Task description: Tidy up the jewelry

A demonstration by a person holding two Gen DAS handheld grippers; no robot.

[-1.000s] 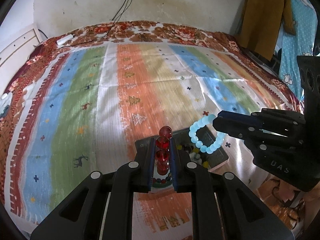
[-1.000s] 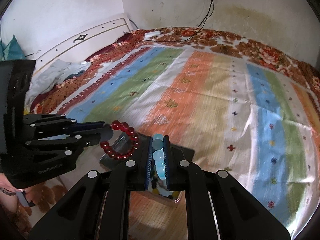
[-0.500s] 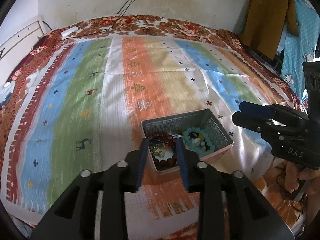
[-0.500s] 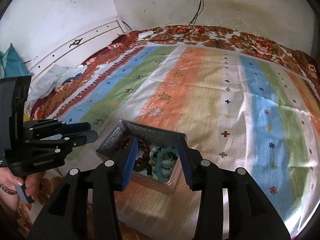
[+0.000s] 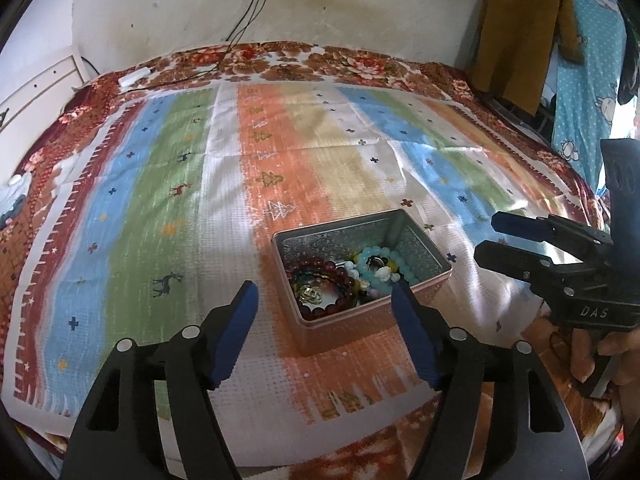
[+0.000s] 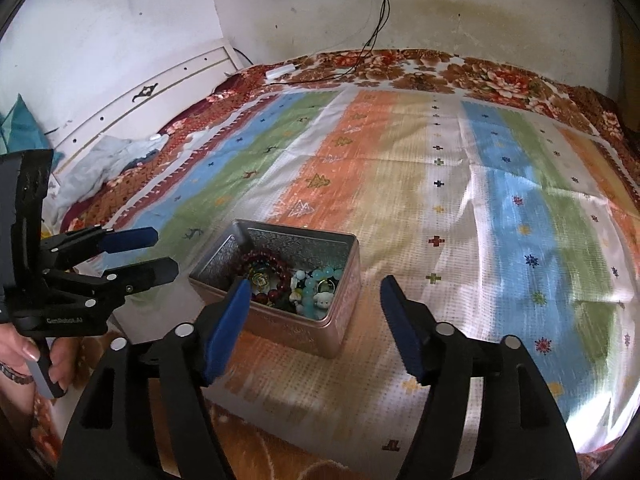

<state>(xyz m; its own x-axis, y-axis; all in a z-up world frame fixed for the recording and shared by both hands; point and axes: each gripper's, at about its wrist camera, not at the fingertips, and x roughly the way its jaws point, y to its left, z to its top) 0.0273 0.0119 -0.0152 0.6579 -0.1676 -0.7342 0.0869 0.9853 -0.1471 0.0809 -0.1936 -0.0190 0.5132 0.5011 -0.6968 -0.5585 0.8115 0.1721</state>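
A metal tin [image 5: 400,220] stands on the striped bedspread near the bed's front edge; it also shows in the right wrist view [image 6: 340,280]. Inside lie a dark red bead bracelet [image 5: 320,276] [image 6: 262,260], a light blue bead bracelet [image 5: 384,276] [image 6: 320,280] and several small trinkets. My left gripper [image 5: 325,300] is open and empty, held just in front of the tin. My right gripper [image 6: 314,300] is open and empty, also in front of the tin. Each gripper shows in the other's view, the right [image 5: 492,236] and the left [image 6: 160,254].
The striped bedspread [image 5: 240,184] covers a wide bed. A white headboard [image 6: 160,92] and crumpled clothes [image 6: 108,160] lie at the left. A white power strip [image 5: 134,76] with cables lies near the far wall. Hanging clothes [image 5: 520,32] are at the right.
Both grippers held bracelets over the tin a second ago, the left the red one, the right the blue one. Both let go, opened wide and drew back; the bracelets now lie in the tin.
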